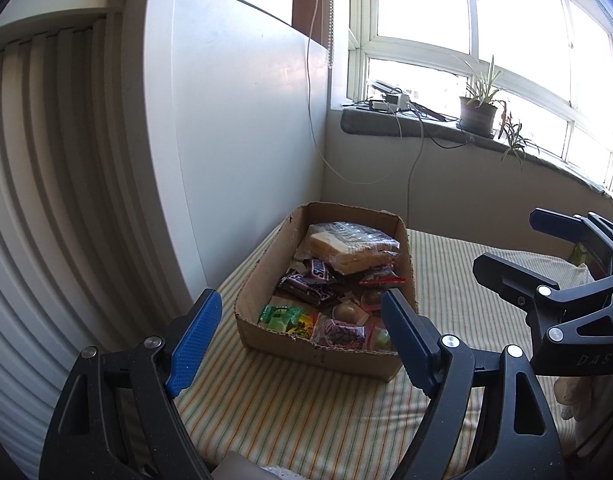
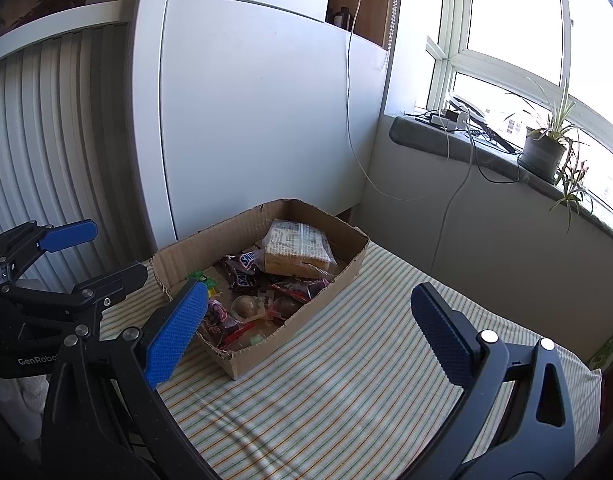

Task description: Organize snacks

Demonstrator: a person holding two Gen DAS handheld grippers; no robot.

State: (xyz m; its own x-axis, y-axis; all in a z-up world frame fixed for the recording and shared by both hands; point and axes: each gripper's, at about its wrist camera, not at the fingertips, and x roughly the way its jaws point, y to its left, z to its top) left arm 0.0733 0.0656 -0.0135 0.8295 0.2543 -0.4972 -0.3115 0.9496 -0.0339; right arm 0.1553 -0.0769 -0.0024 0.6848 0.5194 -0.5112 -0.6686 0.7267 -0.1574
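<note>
Only right wrist shows bottles [image 2: 342, 16] above cabinet [image 2: 258, 92].

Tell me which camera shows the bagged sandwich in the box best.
The right wrist view: the bagged sandwich lies unobstructed at the cardboard box's far end. The left wrist view shows it too, with glare on the plastic.

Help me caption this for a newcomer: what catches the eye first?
A shallow cardboard box sits on the striped cloth, packed with bright snacks: Snickers bars mid-box, a bagged bread loaf at the far end. Both the left gripper and right gripper hover open, empty.
</note>
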